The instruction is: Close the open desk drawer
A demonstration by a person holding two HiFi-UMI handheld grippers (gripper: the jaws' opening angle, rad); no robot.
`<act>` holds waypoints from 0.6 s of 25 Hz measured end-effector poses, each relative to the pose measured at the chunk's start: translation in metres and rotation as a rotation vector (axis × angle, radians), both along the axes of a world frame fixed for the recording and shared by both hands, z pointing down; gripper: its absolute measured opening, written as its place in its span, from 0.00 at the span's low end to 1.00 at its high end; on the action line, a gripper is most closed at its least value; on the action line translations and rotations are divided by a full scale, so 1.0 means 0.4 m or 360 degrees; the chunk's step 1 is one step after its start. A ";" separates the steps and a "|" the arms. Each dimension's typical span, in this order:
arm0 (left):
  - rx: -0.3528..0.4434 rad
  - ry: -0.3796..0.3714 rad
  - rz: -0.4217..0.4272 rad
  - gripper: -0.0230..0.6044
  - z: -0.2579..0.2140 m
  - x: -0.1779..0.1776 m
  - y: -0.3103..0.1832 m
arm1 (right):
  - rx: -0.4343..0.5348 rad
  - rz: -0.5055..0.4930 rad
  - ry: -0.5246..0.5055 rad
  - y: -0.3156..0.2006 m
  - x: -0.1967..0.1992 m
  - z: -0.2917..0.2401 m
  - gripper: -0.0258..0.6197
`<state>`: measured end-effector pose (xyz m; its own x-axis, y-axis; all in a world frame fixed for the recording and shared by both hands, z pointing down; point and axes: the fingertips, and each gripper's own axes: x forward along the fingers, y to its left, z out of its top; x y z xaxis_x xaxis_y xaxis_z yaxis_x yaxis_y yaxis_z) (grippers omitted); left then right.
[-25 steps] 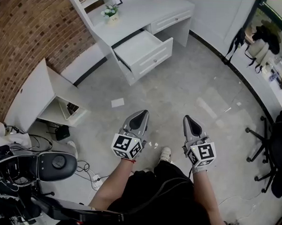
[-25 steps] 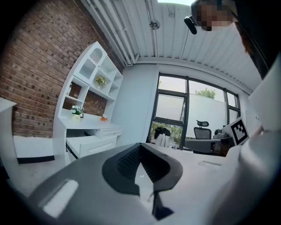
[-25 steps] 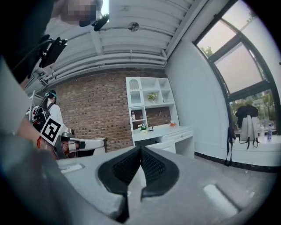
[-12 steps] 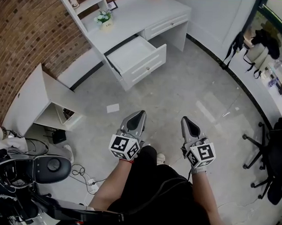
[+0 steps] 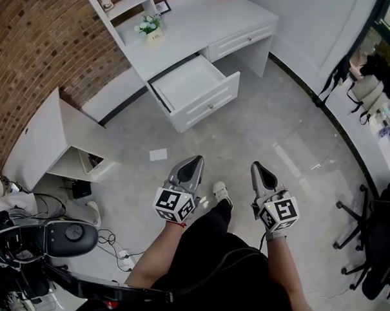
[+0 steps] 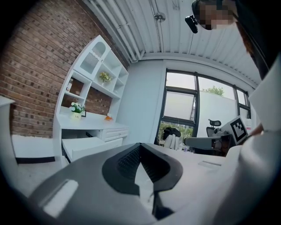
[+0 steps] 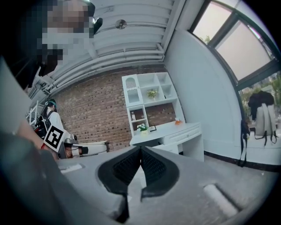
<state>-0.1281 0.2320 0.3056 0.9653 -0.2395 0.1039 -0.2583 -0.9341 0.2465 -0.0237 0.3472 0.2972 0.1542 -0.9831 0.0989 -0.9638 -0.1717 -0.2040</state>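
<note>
A white desk stands against the brick wall, and its lower drawer is pulled out, showing an empty white inside. My left gripper hangs shut over the grey floor, well short of the drawer, with nothing between its jaws. My right gripper is level with it and also shut and empty. In the left gripper view the open drawer lies low at the left under the desk top. The right gripper view shows the desk straight ahead, past the closed jaw tips.
A white cabinet with an open compartment stands at the left, and a slip of paper lies on the floor. Cables and a black machine fill the lower left. Office chairs stand at the right, with bags near the window.
The view has shifted as the person steps toward the desk; a shoe now shows between the grippers. Both grippers stay shut and keep their place in front of the body.
</note>
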 end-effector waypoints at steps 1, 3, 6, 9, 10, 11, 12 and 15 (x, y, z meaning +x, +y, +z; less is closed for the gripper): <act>-0.0005 0.0007 -0.0003 0.04 -0.001 0.021 -0.017 | -0.0005 -0.0017 0.0012 -0.022 0.018 -0.003 0.04; -0.0009 0.0015 0.0002 0.04 -0.005 0.065 -0.049 | -0.0014 -0.0037 0.0016 -0.068 0.059 -0.004 0.04; -0.0019 0.0010 -0.0001 0.04 -0.009 0.124 -0.100 | -0.0035 -0.0075 0.0000 -0.136 0.112 0.000 0.04; -0.0032 -0.0013 0.0000 0.04 -0.003 0.167 -0.142 | -0.0059 -0.0115 -0.0028 -0.191 0.151 0.013 0.04; -0.0039 -0.0022 -0.0006 0.04 0.002 0.178 -0.158 | -0.0064 -0.0127 -0.0040 -0.210 0.162 0.016 0.04; -0.0048 -0.0031 -0.0016 0.04 0.009 0.188 -0.175 | -0.0068 -0.0145 -0.0046 -0.229 0.170 0.019 0.04; -0.0058 -0.0041 -0.0025 0.04 0.017 0.198 -0.194 | -0.0070 -0.0170 -0.0043 -0.249 0.178 0.021 0.04; -0.0078 -0.0076 -0.0051 0.04 0.042 0.227 -0.254 | -0.0089 -0.0237 -0.0021 -0.308 0.202 0.030 0.04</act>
<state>-0.0373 0.1304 0.3223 0.9509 -0.2636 0.1622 -0.3004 -0.9123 0.2783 0.0570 0.2241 0.3094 0.0054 -0.9879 0.1549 -0.9767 -0.0384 -0.2110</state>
